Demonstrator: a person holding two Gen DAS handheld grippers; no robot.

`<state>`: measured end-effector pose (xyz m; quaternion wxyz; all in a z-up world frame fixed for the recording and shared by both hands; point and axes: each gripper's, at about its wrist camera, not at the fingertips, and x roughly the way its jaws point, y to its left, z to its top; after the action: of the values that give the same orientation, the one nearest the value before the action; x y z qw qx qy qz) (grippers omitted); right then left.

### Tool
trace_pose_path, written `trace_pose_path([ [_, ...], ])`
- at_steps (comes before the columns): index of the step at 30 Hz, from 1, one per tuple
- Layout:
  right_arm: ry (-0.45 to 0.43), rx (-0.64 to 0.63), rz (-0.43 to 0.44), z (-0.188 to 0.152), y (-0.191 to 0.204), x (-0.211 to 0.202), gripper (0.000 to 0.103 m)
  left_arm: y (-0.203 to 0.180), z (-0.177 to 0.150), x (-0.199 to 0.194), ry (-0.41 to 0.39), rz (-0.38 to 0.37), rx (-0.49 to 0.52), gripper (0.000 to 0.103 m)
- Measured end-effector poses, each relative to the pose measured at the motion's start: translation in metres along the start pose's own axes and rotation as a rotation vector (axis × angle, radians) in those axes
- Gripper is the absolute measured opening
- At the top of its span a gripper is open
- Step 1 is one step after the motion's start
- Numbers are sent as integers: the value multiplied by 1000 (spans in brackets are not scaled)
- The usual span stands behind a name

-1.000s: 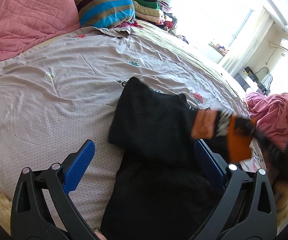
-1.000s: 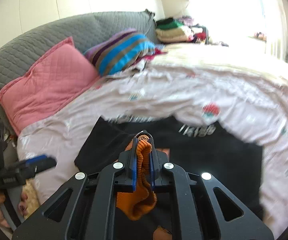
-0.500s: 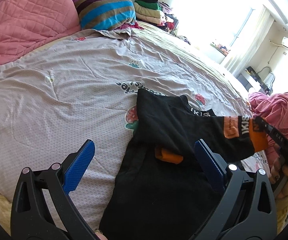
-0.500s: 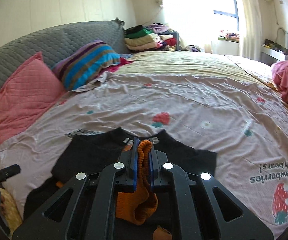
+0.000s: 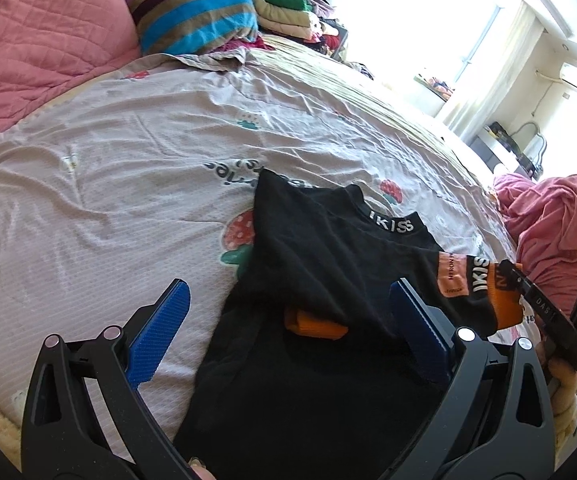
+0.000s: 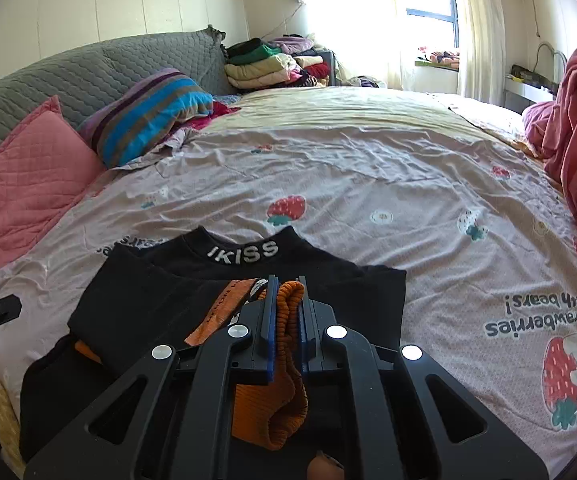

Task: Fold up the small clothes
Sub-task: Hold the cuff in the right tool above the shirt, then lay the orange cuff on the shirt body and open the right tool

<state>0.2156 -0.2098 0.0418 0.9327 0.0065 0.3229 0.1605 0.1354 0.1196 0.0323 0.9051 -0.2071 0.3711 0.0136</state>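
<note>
I hold two tools over a wide bed covered by a pale sheet printed with strawberries. A black top lies near the bed's near edge, its collar, lettered IKISS, pointing toward the middle of the bed. The body hangs toward me over the near edge.

My right tool is clamped tight on the orange cuff of one sleeve, the ribbed cloth bunched between its blue pads. That sleeve stretches out across the top's right side; from the left view the cuff sits at the top's right edge, past the collar. The other orange cuff lies folded in on the black cloth, near the top's middle.

My left tool has its jaws spread wide, gripping nothing. It hangs above the lower part of the top, one blue pad over bare sheet to the left, the other over black cloth.

Open sheet spreads beyond the collar and to both sides of the top. Farther off, a pink pillow and a striped pillow line the grey headboard on the left. A pink blanket is heaped at the bed's right edge. Folded clothes are stacked at the far corner.
</note>
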Motion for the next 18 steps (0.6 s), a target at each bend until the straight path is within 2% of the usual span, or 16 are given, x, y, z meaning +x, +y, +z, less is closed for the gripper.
trace_pose_path([
  [8, 32, 4, -6, -6, -2, 12, 7, -18, -1, 34, 69, -16, 44, 89],
  [13, 43, 6, -8, -7, -4, 16, 8, -29, -3, 52, 110, -38, 74, 76],
  [18, 62, 49, -2, -8, -11, 20, 12, -36, 1, 59, 120, -50, 88, 71],
])
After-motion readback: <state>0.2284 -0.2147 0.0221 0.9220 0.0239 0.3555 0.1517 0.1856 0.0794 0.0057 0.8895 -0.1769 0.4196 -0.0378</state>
